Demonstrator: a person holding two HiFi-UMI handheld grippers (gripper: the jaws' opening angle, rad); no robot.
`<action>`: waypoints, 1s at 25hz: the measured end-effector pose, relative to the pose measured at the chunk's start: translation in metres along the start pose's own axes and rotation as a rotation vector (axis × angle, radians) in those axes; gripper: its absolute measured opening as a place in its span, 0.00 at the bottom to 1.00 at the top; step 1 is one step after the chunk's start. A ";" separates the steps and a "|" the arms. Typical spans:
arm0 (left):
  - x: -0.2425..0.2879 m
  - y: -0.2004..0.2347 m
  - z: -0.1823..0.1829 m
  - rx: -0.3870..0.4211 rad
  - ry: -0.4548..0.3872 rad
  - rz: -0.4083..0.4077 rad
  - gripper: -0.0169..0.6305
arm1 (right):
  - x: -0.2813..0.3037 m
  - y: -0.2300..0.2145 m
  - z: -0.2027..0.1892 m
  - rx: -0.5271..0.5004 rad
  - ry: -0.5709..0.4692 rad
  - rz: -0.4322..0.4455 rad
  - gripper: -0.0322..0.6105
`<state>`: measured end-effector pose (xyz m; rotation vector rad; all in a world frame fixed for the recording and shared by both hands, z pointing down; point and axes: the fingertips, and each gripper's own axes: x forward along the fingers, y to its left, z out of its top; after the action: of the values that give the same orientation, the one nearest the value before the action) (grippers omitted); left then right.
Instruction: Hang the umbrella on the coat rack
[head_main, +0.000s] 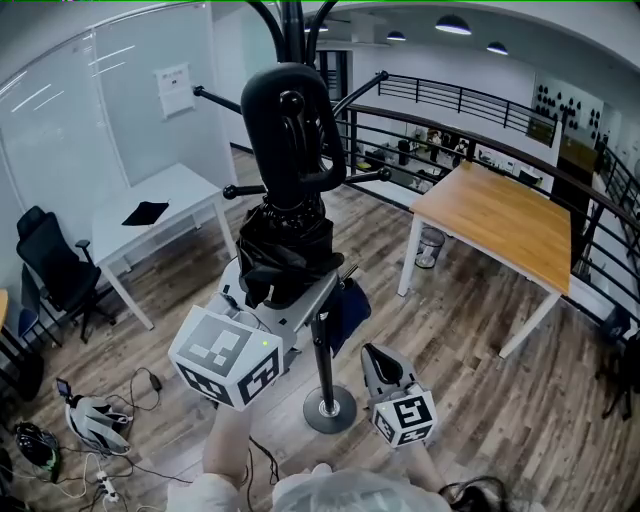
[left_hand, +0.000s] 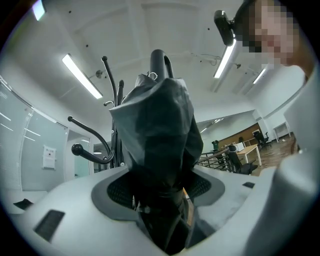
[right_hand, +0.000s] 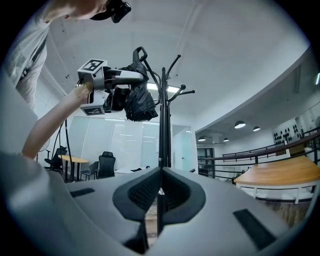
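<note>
A folded black umbrella (head_main: 288, 235) is held upright and raised, its curved handle (head_main: 290, 120) level with the hooks (head_main: 365, 177) of the black coat rack (head_main: 322, 355). My left gripper (head_main: 285, 292) is shut on its bundled fabric. In the left gripper view the umbrella (left_hand: 160, 135) fills the gap between the jaws, with rack hooks (left_hand: 90, 150) just behind it on the left. My right gripper (head_main: 378, 362) hangs low beside the rack's pole, shut and empty. From below, the right gripper view shows the left gripper (right_hand: 107, 87) with the umbrella (right_hand: 137, 102) beside the pole (right_hand: 162, 125).
The rack's round base (head_main: 330, 408) stands on the wood floor. A wooden table (head_main: 500, 220) is at the right, a white desk (head_main: 160, 210) and office chair (head_main: 55, 270) at the left. Cables and gear (head_main: 90, 420) lie on the floor. A black railing (head_main: 450, 140) runs behind.
</note>
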<state>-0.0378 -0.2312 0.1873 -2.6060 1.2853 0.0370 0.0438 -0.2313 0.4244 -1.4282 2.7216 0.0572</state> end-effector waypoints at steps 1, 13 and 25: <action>0.002 0.003 -0.002 -0.005 0.010 0.002 0.49 | 0.000 0.000 0.001 0.006 -0.002 -0.001 0.10; 0.017 0.015 -0.002 -0.040 0.014 -0.024 0.49 | -0.001 0.000 -0.003 0.026 0.011 -0.011 0.10; 0.027 0.019 -0.001 -0.042 0.036 -0.077 0.49 | 0.000 -0.001 -0.011 0.040 0.025 -0.021 0.10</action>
<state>-0.0366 -0.2636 0.1813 -2.7009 1.2074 0.0041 0.0444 -0.2330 0.4349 -1.4563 2.7110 -0.0162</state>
